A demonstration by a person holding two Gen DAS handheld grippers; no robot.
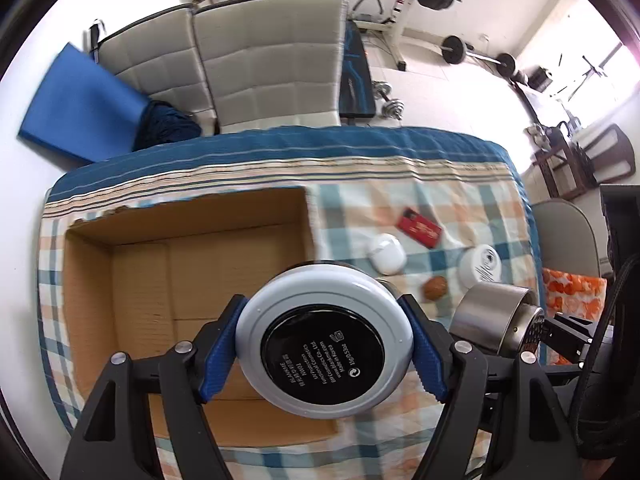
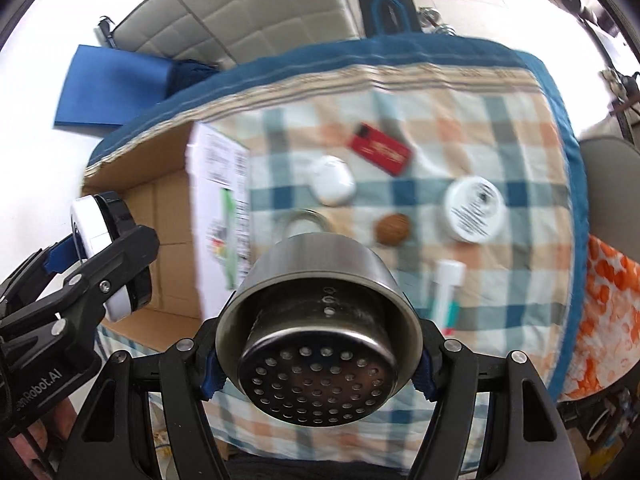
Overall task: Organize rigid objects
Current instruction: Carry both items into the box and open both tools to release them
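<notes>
- The table (image 1: 280,152), under a checked cloth (image 2: 500,120), bears everything else.
- An open cardboard box (image 1: 140,264) sits on the left part of the cloth, with a printed white side (image 2: 220,184) facing right.
- The right gripper (image 2: 318,364) is clamped on a steel strainer (image 2: 320,320), 1 blue pad (image 2: 210,376) pressed to each side, the holed end toward the camera, held above the cloth just right of the box.
- The left gripper (image 1: 322,344) grips a round compact (image 1: 324,340), pale rim and black labelled face toward the camera, both blue pads (image 1: 218,348) tight on its edge; it hangs over the box's right part.
- A white jar (image 2: 474,208) stands toward the cloth's right side.
- A white case (image 2: 332,180) lies near the box's right wall.
- A red card box (image 2: 380,148) lies just beyond the case.
- A white tube (image 2: 446,292) lies nearer, below the jar.
- A walnut (image 2: 392,230) rests between case and jar.
</notes>
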